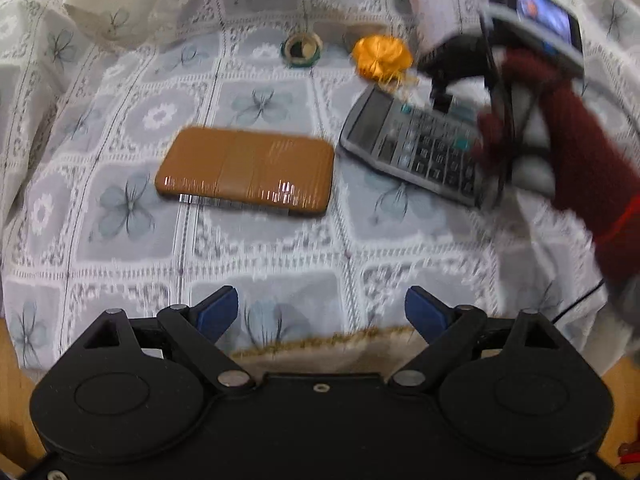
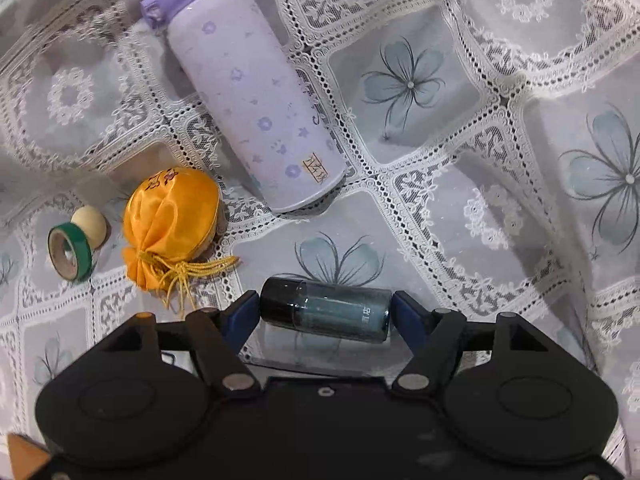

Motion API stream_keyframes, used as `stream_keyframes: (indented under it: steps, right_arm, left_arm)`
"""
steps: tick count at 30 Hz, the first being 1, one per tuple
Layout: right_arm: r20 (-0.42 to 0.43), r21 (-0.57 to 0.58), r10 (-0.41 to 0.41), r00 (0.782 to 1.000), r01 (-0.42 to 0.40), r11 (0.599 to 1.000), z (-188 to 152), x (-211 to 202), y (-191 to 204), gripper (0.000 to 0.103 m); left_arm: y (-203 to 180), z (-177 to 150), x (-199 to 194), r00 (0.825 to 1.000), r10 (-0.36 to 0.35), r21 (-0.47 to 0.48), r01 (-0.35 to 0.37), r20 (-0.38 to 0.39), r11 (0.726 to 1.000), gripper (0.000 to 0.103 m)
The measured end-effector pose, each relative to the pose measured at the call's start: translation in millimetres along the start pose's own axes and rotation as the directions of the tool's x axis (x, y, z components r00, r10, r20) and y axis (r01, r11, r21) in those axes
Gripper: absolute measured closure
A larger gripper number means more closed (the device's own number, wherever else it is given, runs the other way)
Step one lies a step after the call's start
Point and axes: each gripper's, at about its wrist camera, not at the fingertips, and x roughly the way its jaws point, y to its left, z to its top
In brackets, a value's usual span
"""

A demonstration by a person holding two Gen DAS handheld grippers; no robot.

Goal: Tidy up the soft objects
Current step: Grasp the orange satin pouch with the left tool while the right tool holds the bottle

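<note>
Pinching a dark bottle (image 2: 326, 311) endwise, right gripper (image 2: 326, 312), left gripper (image 1: 320, 312) spread, orange pouch (image 2: 170, 228) up-left.

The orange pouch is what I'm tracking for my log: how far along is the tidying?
Nothing looks sorted yet. The right gripper is shut on a dark glass bottle, held end to end. The left gripper is open and holds nothing. The orange pouch lies untouched on the lace cloth beside the purple flask, so it remains.
</note>
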Motion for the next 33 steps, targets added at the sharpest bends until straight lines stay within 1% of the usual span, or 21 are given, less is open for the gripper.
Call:
stream_keyframes:
  steps: [4, 7, 11, 13, 15, 18, 22, 25, 28, 30, 33]
  right_arm:
    - [0.034, -0.009, 0.04, 0.999, -0.04, 0.999, -4.7, -10.4, -12.7, 0.032]
    - [0.049, -0.017, 0.067, 0.997, -0.067, 0.998, -6.1, -18.5, -25.8, 0.032]
    - [0.066, -0.027, 0.092, 0.994, -0.09, 0.996, -10.5, -32.3, -39.0, 0.032]
    - [0.077, -0.032, 0.1, 0.992, -0.098, 0.995, -14.4, -37.6, -45.4, 0.032]
    - [0.084, -0.039, 0.108, 0.991, -0.105, 0.994, -19.5, -41.8, -49.0, 0.032]
    - [0.09, -0.044, 0.122, 0.988, -0.118, 0.992, -26.8, -49.0, -53.4, 0.032]
    - [0.092, -0.046, 0.145, 0.985, -0.141, 0.989, -35.3, -56.2, -58.4, 0.032]
    - [0.095, -0.049, 0.163, 0.982, -0.159, 0.986, -39.8, -59.1, -60.5, 0.032]
    - [0.093, -0.054, 0.181, 0.979, -0.177, 0.983, -40.7, -61.1, -60.7, 0.031]
    - [0.095, -0.058, 0.188, 0.978, -0.183, 0.981, -41.4, -62.1, -61.1, 0.032]
    - [0.11, -0.063, 0.175, 0.978, -0.169, 0.984, -42.5, -64.9, -62.4, 0.032]
  left_arm:
    - [3.9, 29.2, -5.7, 0.999, -0.036, -0.007, 0.036, 0.019, 0.999, 0.015]
    - [-0.3, 55.8, -2.1, 0.998, -0.017, 0.023, 0.016, 0.06, 1.0, 0.015]
    - [-7.3, 95.0, 16.1, 0.995, 0.004, 0.039, -0.008, 0.098, 0.999, 0.015]
    - [-12.9, 113.2, 25.3, 0.992, 0.007, 0.049, -0.014, 0.123, 0.999, 0.015]
    - [-18.4, 131.2, 36.3, 0.991, 0.006, 0.063, -0.014, 0.132, 0.998, 0.015]
    - [-30.7, 160.9, 56.3, 0.989, -0.026, 0.077, 0.014, 0.148, 0.997, 0.015]
    - [-50.5, 192.3, 81.8, 0.983, -0.051, 0.12, 0.03, 0.177, 0.992, 0.013]
    - [-64.6, 212.0, 109.1, 0.986, -0.053, 0.139, 0.031, 0.161, 0.99, 0.013]
    - [-75.0, 223.4, 127.9, 0.988, -0.054, 0.153, 0.032, 0.143, 0.988, 0.013]
    - [-79.8, 230.0, 141.7, 0.99, -0.033, 0.154, 0.011, 0.14, 0.988, 0.013]
    - [-82.1, 239.0, 162.7, 0.994, -0.02, 0.141, 0.004, 0.112, 0.99, 0.012]
